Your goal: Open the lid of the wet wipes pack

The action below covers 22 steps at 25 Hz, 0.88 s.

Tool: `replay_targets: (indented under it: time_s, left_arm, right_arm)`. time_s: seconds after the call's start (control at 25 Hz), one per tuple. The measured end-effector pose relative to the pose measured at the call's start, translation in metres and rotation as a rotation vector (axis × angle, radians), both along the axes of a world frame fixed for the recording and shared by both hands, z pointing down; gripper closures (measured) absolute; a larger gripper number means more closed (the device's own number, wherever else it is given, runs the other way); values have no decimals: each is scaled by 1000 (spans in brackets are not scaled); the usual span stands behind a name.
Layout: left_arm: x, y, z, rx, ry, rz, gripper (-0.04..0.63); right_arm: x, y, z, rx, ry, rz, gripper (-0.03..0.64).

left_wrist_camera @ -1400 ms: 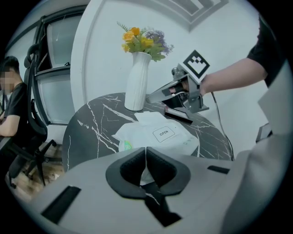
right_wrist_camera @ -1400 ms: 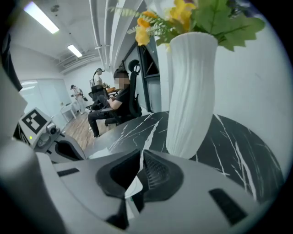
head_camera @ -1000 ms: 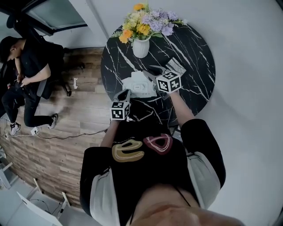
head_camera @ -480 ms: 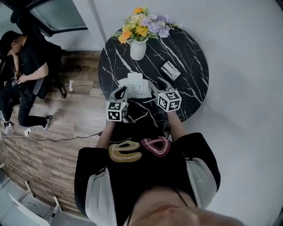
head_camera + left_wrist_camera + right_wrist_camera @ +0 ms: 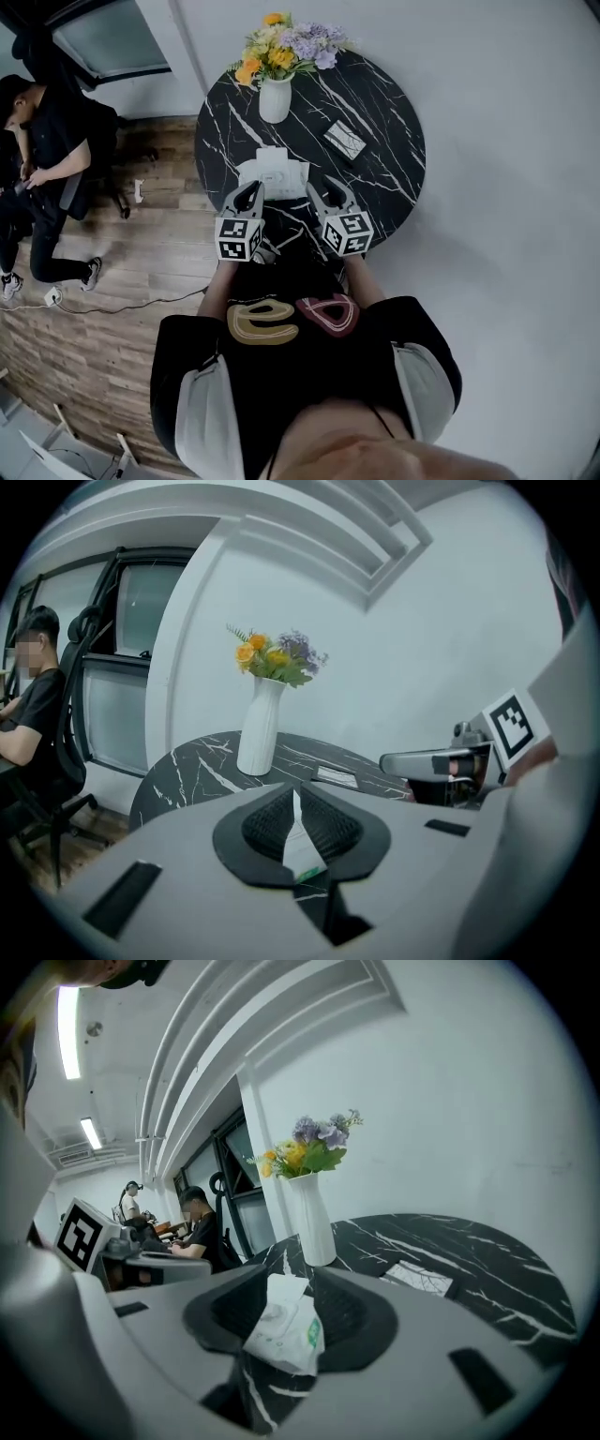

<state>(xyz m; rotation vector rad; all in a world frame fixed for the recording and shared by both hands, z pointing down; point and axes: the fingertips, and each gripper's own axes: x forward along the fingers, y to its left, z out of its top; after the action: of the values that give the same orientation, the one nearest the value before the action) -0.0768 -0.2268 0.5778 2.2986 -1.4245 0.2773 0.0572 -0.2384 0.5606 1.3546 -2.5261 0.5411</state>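
Currently holding 2 grippers above the near edge of the round black marble table (image 5: pixel 375 122), both clear of the wet wipes pack (image 5: pixel 272 176). Gripping nothing with the left gripper (image 5: pixel 247 190): jaws brought together at the tips, leaving only a thin wedge between the pads, with the white of the pack showing through it further off. Carrying the right gripper (image 5: pixel 327 187) just beside it, jaws spread wide after just opening, with nothing pressed between them. Looking through that gap at the pack lying beyond on the tabletop. Finding the pack flat on the near left part of the table, just ahead of both grippers and touching neither, with a white flap (image 5: pixel 281 1288) raised at its far end. Seeing a white vase (image 5: pixel 275 98) of yellow and purple flowers (image 5: pixel 281 47) upright near the far left rim, and 1 small flat packet (image 5: pixel 344 140) to the right of the pack, apart from it. Noting a person (image 5: pixel 42 159) in black seated off to the left over the wooden floor (image 5: pixel 141 281), well apart from the table.
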Motion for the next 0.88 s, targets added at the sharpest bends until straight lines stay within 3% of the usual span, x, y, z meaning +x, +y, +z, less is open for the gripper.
replay_targets:
  time_s: [0.16, 0.56, 0.88]
  left_arm:
    - [7, 13, -4, 11, 0, 19, 572]
    - [22, 39, -17, 44, 6, 67, 572]
    - [29, 51, -17, 49, 0, 86, 572]
  right_arm:
    - [0, 21, -1, 16, 6, 10, 462]
    - [-1, 54, -9, 64, 38, 6, 576]
    - [5, 68, -5, 61, 69, 24, 606]
